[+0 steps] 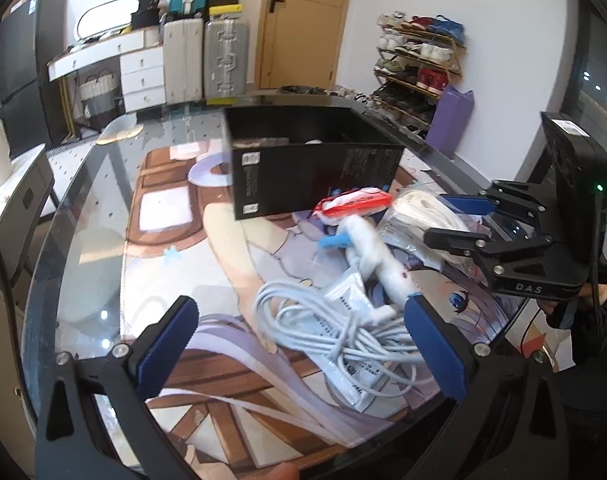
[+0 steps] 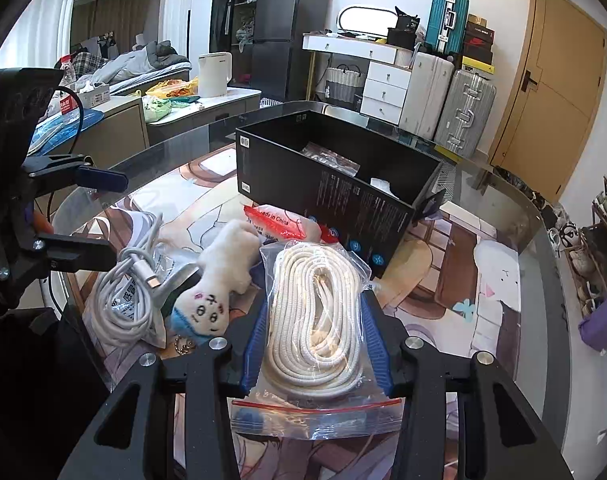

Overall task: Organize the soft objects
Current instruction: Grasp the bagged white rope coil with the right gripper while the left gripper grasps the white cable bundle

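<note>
The right gripper (image 2: pixel 313 340) is clamped on a zip bag of coiled white rope (image 2: pixel 315 312), its blue pads pressing both flanks of the coil so the slack plastic cannot slide out; the bag's red seal hangs below the jaws at 6 o'clock. That grip looks chosen for a lift toward the open black box (image 2: pixel 343 184) standing at 12 o'clock, which already holds a couple of packets and is probably where the soft things are being gathered. At 10 o'clock from the rope lies a white plush toy (image 2: pixel 219 284), touching the bag's edge, and beyond it at 9 o'clock a bundle of white charging cable (image 2: pixel 123 292) on flat sachets. A red-and-white packet (image 2: pixel 281 226) rests against the box's near wall. The left gripper (image 1: pixel 299 344) hovers wide open above the cable bundle, grasping nothing, seemingly lined up to take it. Everything sits on the glass-topped table (image 2: pixel 503 248).
</note>
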